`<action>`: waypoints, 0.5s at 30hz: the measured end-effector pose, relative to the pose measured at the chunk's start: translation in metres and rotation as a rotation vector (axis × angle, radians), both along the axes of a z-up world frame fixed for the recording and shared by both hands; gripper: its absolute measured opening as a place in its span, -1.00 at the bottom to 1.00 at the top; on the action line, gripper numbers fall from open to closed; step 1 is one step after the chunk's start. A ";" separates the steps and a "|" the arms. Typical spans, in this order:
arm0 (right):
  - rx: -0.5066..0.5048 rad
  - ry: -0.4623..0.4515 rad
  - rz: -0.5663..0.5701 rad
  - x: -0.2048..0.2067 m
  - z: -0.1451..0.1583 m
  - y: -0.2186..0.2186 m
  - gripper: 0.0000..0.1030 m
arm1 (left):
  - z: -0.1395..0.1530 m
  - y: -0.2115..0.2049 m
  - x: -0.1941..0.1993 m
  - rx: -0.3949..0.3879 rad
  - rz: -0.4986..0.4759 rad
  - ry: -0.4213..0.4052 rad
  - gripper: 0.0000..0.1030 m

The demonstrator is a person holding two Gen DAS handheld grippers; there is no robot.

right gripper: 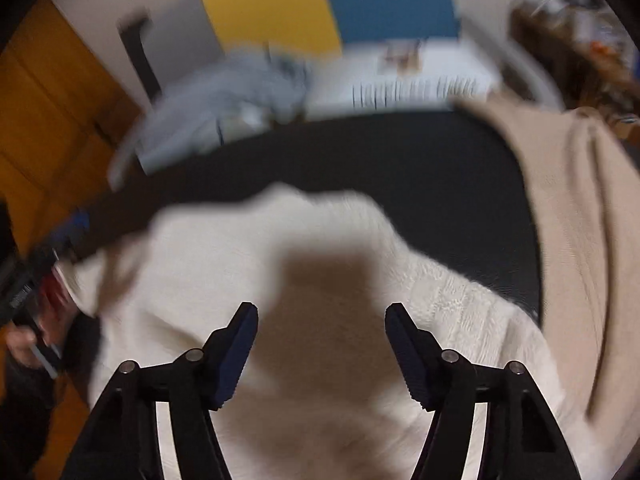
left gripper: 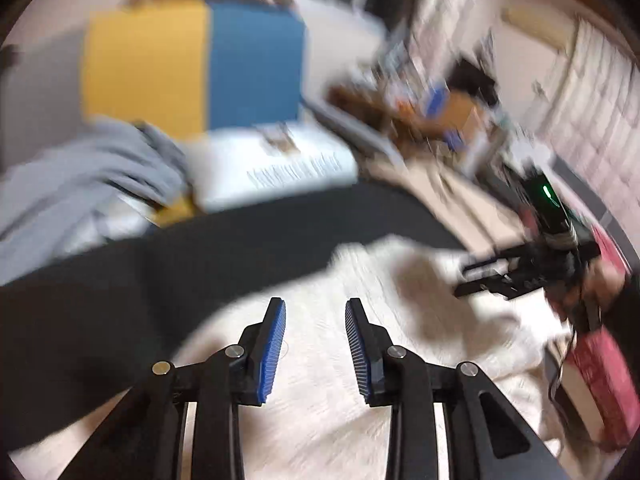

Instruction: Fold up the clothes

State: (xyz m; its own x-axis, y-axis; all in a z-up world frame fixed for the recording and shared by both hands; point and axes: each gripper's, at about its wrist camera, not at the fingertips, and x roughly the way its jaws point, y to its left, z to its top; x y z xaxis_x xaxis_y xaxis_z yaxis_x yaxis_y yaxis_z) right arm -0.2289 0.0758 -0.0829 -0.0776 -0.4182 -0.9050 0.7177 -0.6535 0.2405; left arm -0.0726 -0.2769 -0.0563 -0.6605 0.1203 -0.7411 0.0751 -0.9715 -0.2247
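A cream knitted sweater (left gripper: 320,360) lies on a black table (left gripper: 200,248); it also fills the near part of the right wrist view (right gripper: 224,264). My left gripper (left gripper: 316,308) hovers over the sweater, open and empty. My right gripper (right gripper: 320,312) is open and empty above the same sweater, casting a shadow on it. The right gripper shows at the right of the left wrist view (left gripper: 480,276). The left gripper is partly seen at the left edge of the right wrist view (right gripper: 24,292). Both views are motion-blurred.
A beige garment (right gripper: 580,208) lies on the table's right side. Grey clothes (left gripper: 80,176) and a white box (left gripper: 272,164) sit beyond the table's far edge. A yellow and blue panel (left gripper: 192,68) stands behind. A pink box (left gripper: 600,380) is at the right.
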 end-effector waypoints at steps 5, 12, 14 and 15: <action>0.178 0.099 0.111 -0.007 -0.043 -0.033 0.50 | -0.059 -0.005 -0.014 0.006 -0.020 -0.104 -0.50; 0.015 0.242 0.162 0.015 -0.051 -0.103 0.83 | -0.064 -0.070 0.047 -0.051 0.127 -0.061 -0.74; -0.041 0.263 0.133 0.017 -0.054 -0.130 0.98 | -0.063 -0.092 0.053 -0.076 0.177 -0.059 -0.76; -0.060 0.281 0.124 0.021 -0.055 -0.146 1.00 | -0.063 -0.104 0.056 -0.089 0.203 -0.059 -0.76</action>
State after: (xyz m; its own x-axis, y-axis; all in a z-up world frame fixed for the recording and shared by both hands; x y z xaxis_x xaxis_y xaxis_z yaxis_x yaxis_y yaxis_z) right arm -0.2084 -0.0703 -0.1377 -0.2663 -0.4924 -0.8286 0.8347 -0.5477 0.0572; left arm -0.0166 -0.3807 -0.1192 -0.6193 -0.0783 -0.7812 0.2816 -0.9510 -0.1279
